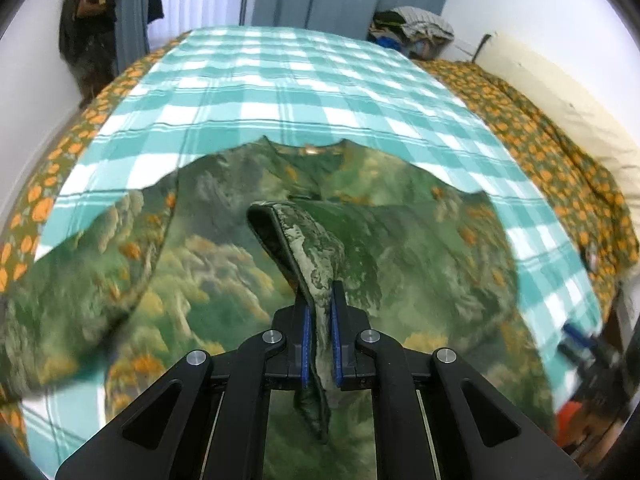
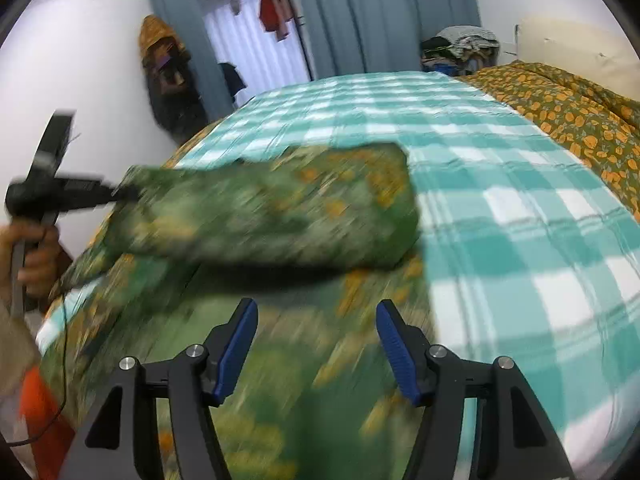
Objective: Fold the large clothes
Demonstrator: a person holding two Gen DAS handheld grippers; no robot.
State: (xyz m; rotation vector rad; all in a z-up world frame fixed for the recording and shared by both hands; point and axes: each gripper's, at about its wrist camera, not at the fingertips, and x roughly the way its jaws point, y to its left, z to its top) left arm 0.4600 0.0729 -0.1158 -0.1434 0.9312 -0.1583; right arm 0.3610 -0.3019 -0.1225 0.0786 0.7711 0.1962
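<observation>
left hand-held gripper (image 1: 320, 344) on garment (image 1: 420, 248) edge

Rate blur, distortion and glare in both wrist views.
Left wrist: strong fisheye bulge; green landscape-print garment mildly smeared, the fold clamped in the left gripper sharp. Right wrist: heavy motion blur across the garment and the person's hand; right gripper crisp, jaws open. Curtained window blown out.

garment (image 1: 400, 240) flat on the checked sheet (image 1: 280, 80), on the bed, clothes pile (image 1: 416, 28) behind, patterned cover (image 1: 540, 152) right
</observation>
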